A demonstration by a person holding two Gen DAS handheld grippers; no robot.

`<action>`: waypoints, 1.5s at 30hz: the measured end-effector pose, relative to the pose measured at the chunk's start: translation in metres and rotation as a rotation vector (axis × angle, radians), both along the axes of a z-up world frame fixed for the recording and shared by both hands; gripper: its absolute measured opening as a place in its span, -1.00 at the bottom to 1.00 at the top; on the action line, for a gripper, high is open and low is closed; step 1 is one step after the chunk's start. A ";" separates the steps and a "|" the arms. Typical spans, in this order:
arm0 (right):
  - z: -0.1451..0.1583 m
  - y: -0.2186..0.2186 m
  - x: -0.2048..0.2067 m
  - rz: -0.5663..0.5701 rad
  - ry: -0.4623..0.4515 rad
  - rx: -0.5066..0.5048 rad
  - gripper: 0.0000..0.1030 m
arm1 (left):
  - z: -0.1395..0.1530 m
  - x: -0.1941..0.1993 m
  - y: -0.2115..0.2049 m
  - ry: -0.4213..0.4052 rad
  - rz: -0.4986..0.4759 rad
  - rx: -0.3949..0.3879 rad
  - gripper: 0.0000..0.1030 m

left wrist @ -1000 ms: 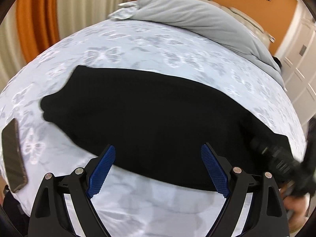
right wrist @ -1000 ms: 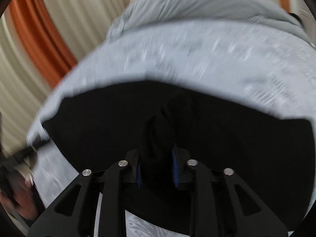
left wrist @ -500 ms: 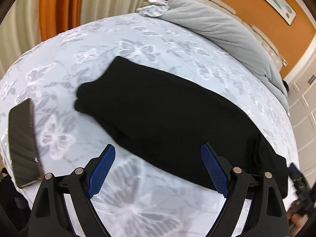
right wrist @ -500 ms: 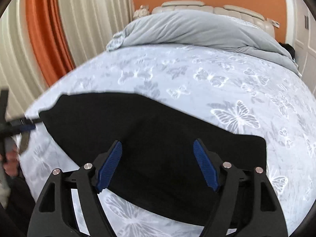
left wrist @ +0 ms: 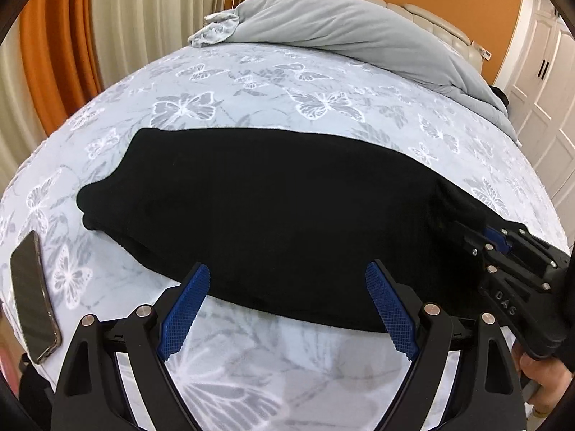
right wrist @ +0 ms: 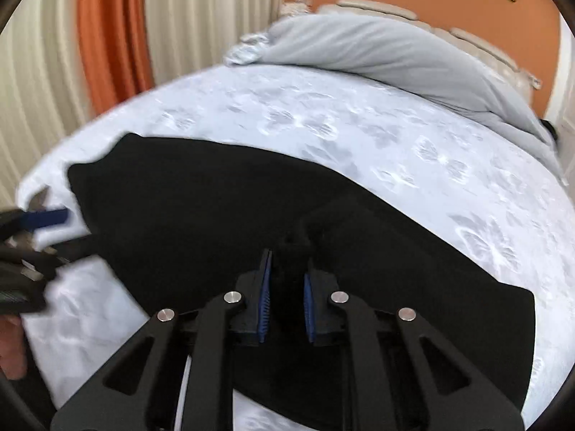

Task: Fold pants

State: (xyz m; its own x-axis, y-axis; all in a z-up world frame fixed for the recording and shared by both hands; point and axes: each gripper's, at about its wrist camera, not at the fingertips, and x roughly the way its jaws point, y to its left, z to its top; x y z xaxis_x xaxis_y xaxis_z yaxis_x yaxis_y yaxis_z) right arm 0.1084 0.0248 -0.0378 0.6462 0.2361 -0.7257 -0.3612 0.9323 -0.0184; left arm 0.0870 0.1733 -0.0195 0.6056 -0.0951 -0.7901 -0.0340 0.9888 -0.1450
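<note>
Black pants (left wrist: pixel 273 215) lie folded lengthwise across the butterfly-print bed. My left gripper (left wrist: pixel 287 305) is open and empty, its blue pads just at the near edge of the pants. My right gripper (right wrist: pixel 285 287) is shut on a pinched bunch of the pants (right wrist: pixel 201 215) near their right end. The right gripper also shows at the right of the left wrist view (left wrist: pixel 503 248), at the pants' right end. The left gripper shows blurred at the left edge of the right wrist view (right wrist: pixel 54 230).
A phone (left wrist: pixel 34 294) lies on the bed's left edge. A grey duvet (left wrist: pixel 359 32) is piled at the head of the bed. Curtains (left wrist: pixel 107 36) hang at the left and white closet doors (left wrist: pixel 546 82) stand at the right.
The right gripper, open half a second ago, has closed on the pants near their right end. The left gripper stayed open and shifted its view along the pants.
</note>
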 end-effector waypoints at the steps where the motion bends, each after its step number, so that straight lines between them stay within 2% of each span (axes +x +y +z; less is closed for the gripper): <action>1: -0.013 0.002 0.005 0.002 0.041 -0.014 -0.67 | -0.001 0.001 0.001 0.005 0.004 -0.001 0.67; 2: -0.028 0.002 0.009 0.010 0.089 -0.024 -0.56 | -0.002 0.001 0.002 0.008 0.010 0.001 0.67; 3: -0.032 0.000 0.004 0.018 0.046 -0.017 -0.53 | -0.003 0.001 0.003 0.009 0.015 0.004 0.67; 4: -0.027 -0.001 0.002 0.024 0.037 -0.021 -0.50 | -0.003 0.002 0.003 0.011 0.019 0.006 0.67; 5: -0.017 -0.004 0.002 0.025 0.072 -0.021 -0.43 | -0.004 0.002 0.003 0.011 0.022 0.008 0.67; 6: -0.007 -0.010 0.001 0.018 0.085 0.002 -0.42 | -0.004 0.002 0.004 0.010 0.025 0.015 0.67; 7: 0.013 -0.027 -0.005 0.004 0.068 0.070 -0.39 | -0.005 0.002 0.004 0.010 0.027 0.021 0.67; 8: 0.033 -0.050 -0.013 -0.026 0.026 0.137 -0.10 | -0.005 0.002 0.003 0.010 0.028 0.026 0.67; 9: 0.045 -0.068 -0.018 -0.061 -0.007 0.167 0.39 | -0.005 0.003 0.003 0.011 0.027 0.029 0.67; 10: 0.058 -0.097 -0.027 -0.132 -0.052 0.186 0.57 | -0.006 0.003 0.003 0.013 0.027 0.029 0.67; 11: 0.064 -0.124 -0.033 -0.196 -0.079 0.187 0.66 | -0.007 0.004 0.003 0.014 0.027 0.029 0.67; 12: 0.065 -0.148 -0.035 -0.250 -0.080 0.187 0.66 | -0.007 0.004 0.002 0.016 0.027 0.031 0.67; 15: 0.050 -0.223 -0.034 -0.426 0.022 0.244 0.66 | -0.011 0.006 0.000 0.024 0.034 0.042 0.67; 16: 0.039 -0.248 -0.036 -0.472 0.072 0.298 0.66 | -0.012 0.007 0.001 0.031 0.038 0.029 0.67; 19: 0.015 -0.272 -0.040 -0.510 0.163 0.369 0.66 | -0.010 0.015 0.019 0.046 0.079 -0.066 0.67; 20: 0.008 -0.270 -0.044 -0.506 0.181 0.390 0.66 | -0.009 0.018 0.030 0.048 0.115 -0.108 0.67; 23: -0.009 -0.264 -0.046 -0.471 0.259 0.448 0.66 | -0.015 0.032 0.086 0.074 0.308 -0.300 0.67; 25: -0.020 -0.252 -0.044 -0.461 0.297 0.456 0.67 | -0.023 0.038 0.115 0.088 0.432 -0.356 0.67; 26: -0.025 -0.249 -0.041 -0.470 0.304 0.447 0.69 | -0.029 0.039 0.127 0.094 0.490 -0.360 0.67; 29: -0.043 -0.242 -0.029 -0.490 0.321 0.462 0.69 | -0.039 0.041 0.143 0.107 0.568 -0.382 0.67; 30: -0.041 -0.238 -0.031 -0.493 0.301 0.447 0.60 | -0.041 0.041 0.143 0.111 0.569 -0.394 0.67; 31: -0.039 -0.232 -0.029 -0.484 0.284 0.409 0.41 | -0.042 0.041 0.142 0.118 0.556 -0.411 0.67; 32: -0.036 -0.228 -0.029 -0.459 0.270 0.417 -0.08 | -0.042 0.042 0.139 0.126 0.535 -0.422 0.67; 33: -0.034 -0.230 -0.029 -0.446 0.272 0.456 -0.40 | -0.042 0.042 0.136 0.131 0.514 -0.426 0.67; 34: -0.029 -0.231 -0.029 -0.449 0.263 0.480 -0.43 | -0.041 0.042 0.134 0.132 0.504 -0.425 0.67; 37: -0.004 -0.230 -0.040 -0.428 0.193 0.460 -0.52 | -0.035 0.042 0.129 0.115 0.497 -0.404 0.67; 40: 0.016 -0.251 -0.060 -0.449 0.141 0.463 -0.63 | -0.026 0.038 0.124 0.087 0.478 -0.391 0.67; 42: 0.017 -0.274 -0.072 -0.472 0.155 0.506 -0.65 | -0.018 0.033 0.115 0.072 0.436 -0.386 0.67; 45: 0.001 -0.299 -0.089 -0.546 0.191 0.437 -0.61 | -0.014 0.029 0.093 0.083 0.358 -0.370 0.67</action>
State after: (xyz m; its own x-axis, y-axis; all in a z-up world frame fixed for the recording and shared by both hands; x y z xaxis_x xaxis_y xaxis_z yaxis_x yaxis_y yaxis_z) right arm 0.0191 -0.2745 -0.0368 0.6261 0.2104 -0.7509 0.1980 0.8885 0.4141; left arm 0.1162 0.2668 -0.0339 0.5883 -0.1752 -0.7894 -0.3872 0.7960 -0.4653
